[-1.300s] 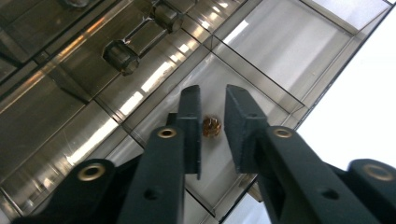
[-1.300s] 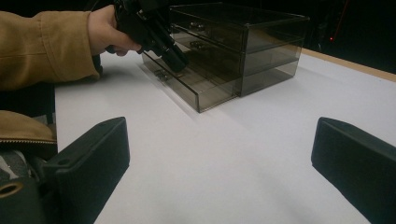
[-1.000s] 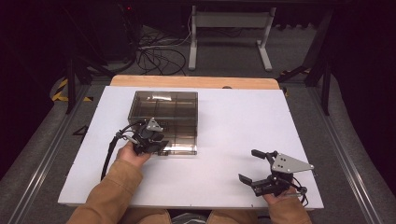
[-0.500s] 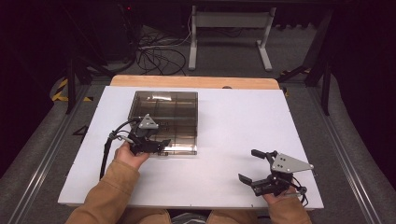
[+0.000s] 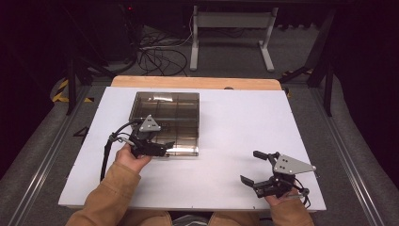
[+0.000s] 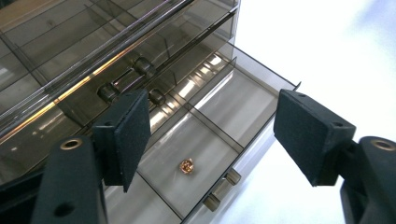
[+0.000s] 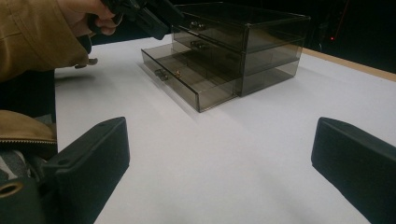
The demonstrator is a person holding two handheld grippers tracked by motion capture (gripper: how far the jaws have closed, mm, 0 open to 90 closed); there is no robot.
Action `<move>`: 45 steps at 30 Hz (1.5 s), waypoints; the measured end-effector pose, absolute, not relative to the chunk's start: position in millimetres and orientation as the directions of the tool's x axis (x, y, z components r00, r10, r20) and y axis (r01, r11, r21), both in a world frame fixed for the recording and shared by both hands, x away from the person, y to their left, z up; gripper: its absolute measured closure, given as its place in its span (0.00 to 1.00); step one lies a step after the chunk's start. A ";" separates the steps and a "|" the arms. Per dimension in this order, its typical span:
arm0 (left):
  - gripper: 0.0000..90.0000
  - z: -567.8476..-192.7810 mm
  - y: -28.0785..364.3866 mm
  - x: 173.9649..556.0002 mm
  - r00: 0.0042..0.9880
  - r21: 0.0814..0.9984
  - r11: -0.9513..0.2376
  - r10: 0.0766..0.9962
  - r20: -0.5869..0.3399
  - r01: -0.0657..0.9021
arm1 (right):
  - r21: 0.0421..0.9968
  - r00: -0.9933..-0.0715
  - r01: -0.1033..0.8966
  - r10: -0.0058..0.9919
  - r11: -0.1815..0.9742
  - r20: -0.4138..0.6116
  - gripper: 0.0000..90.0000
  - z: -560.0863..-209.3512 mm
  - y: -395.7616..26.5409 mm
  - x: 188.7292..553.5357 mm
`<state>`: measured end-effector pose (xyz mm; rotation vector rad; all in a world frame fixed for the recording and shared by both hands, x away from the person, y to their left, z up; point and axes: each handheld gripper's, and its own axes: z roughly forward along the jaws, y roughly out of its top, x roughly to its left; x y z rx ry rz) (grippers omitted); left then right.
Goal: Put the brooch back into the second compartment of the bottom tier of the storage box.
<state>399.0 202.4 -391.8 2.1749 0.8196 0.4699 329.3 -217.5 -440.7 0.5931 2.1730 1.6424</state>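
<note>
Left claw point(image 5: 160, 147) risen, jaws just widened, empty; bead point(image 6: 187, 165) in open drawer point(image 6: 243, 109) directly below. Right claw point(image 5: 256, 167) agape, far.

A big white board point(image 5: 226, 136) is covering most of the table, with a strip of bare wooden tabletop point(image 5: 197, 83) peeking out along the far edge. Past that, a white metal stand point(image 5: 229, 21) is sitting on the grey carpet point(image 5: 357, 141), and a tangle of black cables point(image 5: 155, 54) is lying on the floor to its left. Yellow-and-black hazard tape point(image 5: 60, 90) is showing at the far left. Metal rails point(image 5: 40, 160) are running along both sides.
</note>
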 end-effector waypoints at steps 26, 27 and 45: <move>0.11 -371.3 207.6 375.5 0.729 0.799 -0.494 0.676 0.106 0.343 | 0.964 -0.851 0.118 0.525 0.239 -0.026 0.05 -440.7 -217.8 329.7; 0.10 -369.9 208.9 373.1 0.732 0.804 -0.494 0.672 0.112 0.331 | 0.964 -0.851 0.119 0.525 0.240 -0.026 0.05 -440.7 -217.7 329.7; 0.08 -374.3 252.3 345.7 0.721 0.864 -0.418 0.686 0.098 0.280 | 0.965 -0.851 0.121 0.526 0.234 -0.020 0.05 -440.4 -218.2 329.6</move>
